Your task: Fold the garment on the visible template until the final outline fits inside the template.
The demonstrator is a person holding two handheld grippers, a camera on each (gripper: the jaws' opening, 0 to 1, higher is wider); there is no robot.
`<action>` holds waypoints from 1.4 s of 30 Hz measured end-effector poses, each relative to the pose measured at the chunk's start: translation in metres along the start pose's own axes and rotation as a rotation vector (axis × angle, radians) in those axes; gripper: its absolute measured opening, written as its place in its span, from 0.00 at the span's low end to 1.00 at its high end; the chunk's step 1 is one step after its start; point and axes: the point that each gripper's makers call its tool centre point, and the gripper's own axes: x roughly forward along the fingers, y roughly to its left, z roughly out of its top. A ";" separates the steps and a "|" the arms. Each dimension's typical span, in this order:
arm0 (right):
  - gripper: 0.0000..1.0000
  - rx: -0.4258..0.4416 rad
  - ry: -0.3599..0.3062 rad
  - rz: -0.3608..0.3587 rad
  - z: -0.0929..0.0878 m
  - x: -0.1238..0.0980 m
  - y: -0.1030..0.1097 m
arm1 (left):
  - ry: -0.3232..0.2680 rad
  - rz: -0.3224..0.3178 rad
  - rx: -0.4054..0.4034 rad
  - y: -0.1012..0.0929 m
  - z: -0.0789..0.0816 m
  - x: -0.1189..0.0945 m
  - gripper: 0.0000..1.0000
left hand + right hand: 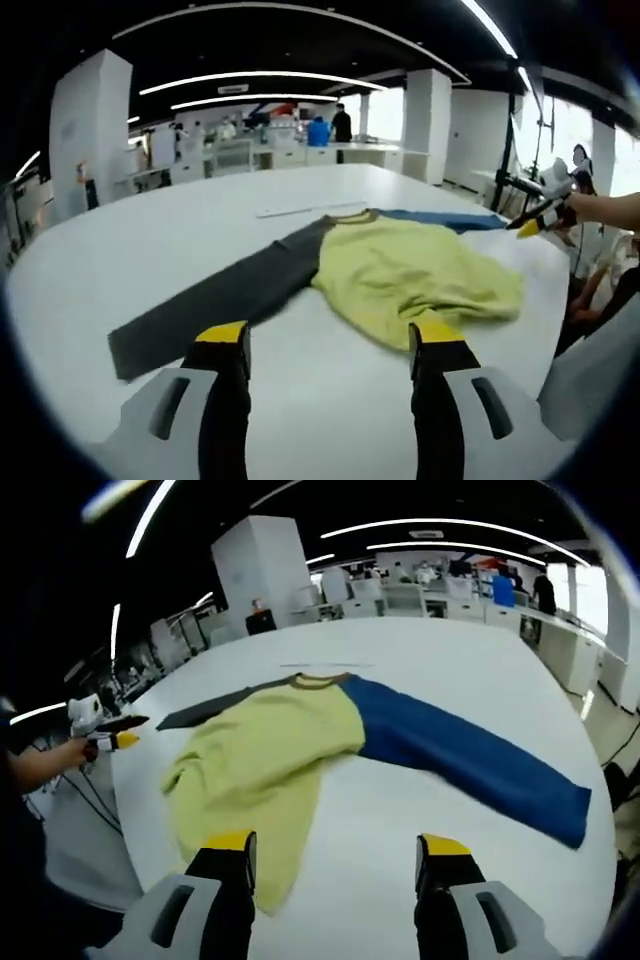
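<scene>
1. In the left gripper view, you are holding the left gripper [330, 345] just above the white table [130, 250] with its jaws standing wide apart and nothing lying between them.
2. Beyond the left jaw, the dark grey sleeve [215, 298] of the long-sleeved shirt [400, 272] is lying flat, stretching toward the near left edge of the table.
3. Moving right, the yellow-green body of the shirt is sitting rumpled, with its near edge reaching just ahead of the right jaw.
4. Behind the body, the blue sleeve [445, 219] is showing as a thin strip, and a pale ruler-like strip [305, 209] is lying on the table just beyond the collar.
5. At the far right, you are holding the right gripper [535, 222] out past the table edge, with its yellow tips pointing at the shirt.
6. In the right gripper view, the left gripper [118, 738] is entering at the left edge, beside the table [470, 660].
7. Moving right, the shirt [260, 755] is lying with its hem bunched near the table edge, close to the right gripper's left jaw.
8. The blue sleeve [465, 760] is extending flat toward the far right.
9. You are keeping the right gripper [335, 855] spread open and empty above bare table.
</scene>
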 end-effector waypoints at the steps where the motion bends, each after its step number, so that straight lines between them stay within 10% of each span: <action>1: 0.62 -0.005 0.004 0.006 -0.002 0.000 0.004 | 0.006 -0.020 0.006 -0.007 -0.002 0.000 0.60; 15: 0.48 0.013 0.043 0.051 -0.035 0.015 0.041 | 0.075 -0.135 0.012 -0.066 -0.041 0.010 0.48; 42: 0.31 -0.130 0.100 -0.033 -0.057 0.029 0.058 | 0.171 -0.136 0.218 -0.097 -0.068 0.041 0.22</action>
